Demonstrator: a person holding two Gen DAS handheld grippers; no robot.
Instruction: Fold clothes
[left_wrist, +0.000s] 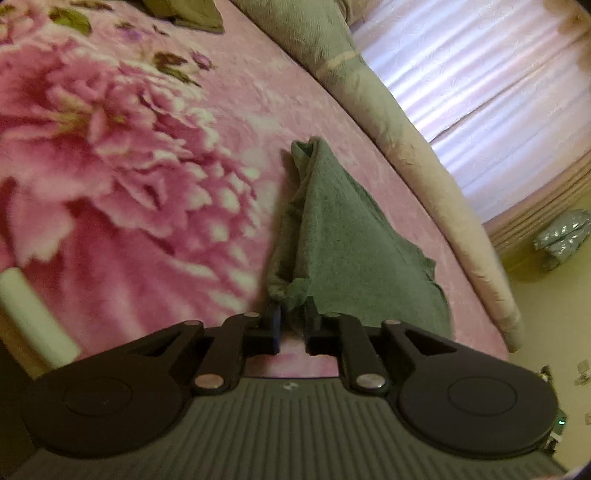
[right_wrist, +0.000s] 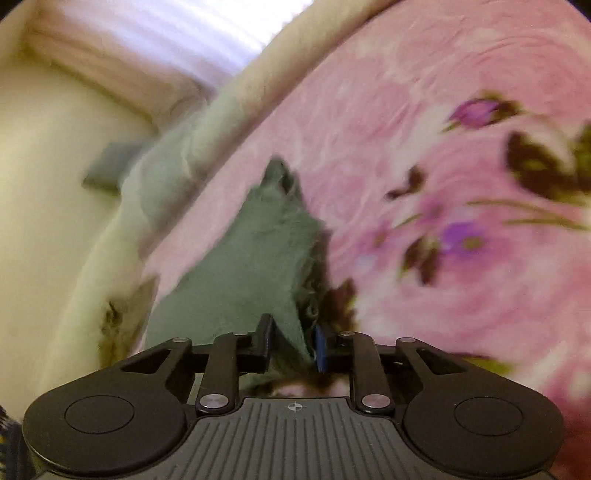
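Nearest the left wrist camera, the left gripper (left_wrist: 293, 325) has its black jaws drawn close together on a bunched corner of the green towel (left_wrist: 332, 236), a nubby terry cloth that rises from the pinch as a creased wedge tapering to a point. In the blurred right wrist view, the right gripper (right_wrist: 293, 341) likewise stands nearly closed, with a thin flap of the same towel (right_wrist: 251, 266) caught between its blue-faced pads. The towel lies on a plush pink floral blanket (left_wrist: 129, 166) with big fuzzy petals. Just beyond it runs the blanket's rounded beige quilted border (left_wrist: 424, 162); farther off hang pleated pale curtains (left_wrist: 480, 81).
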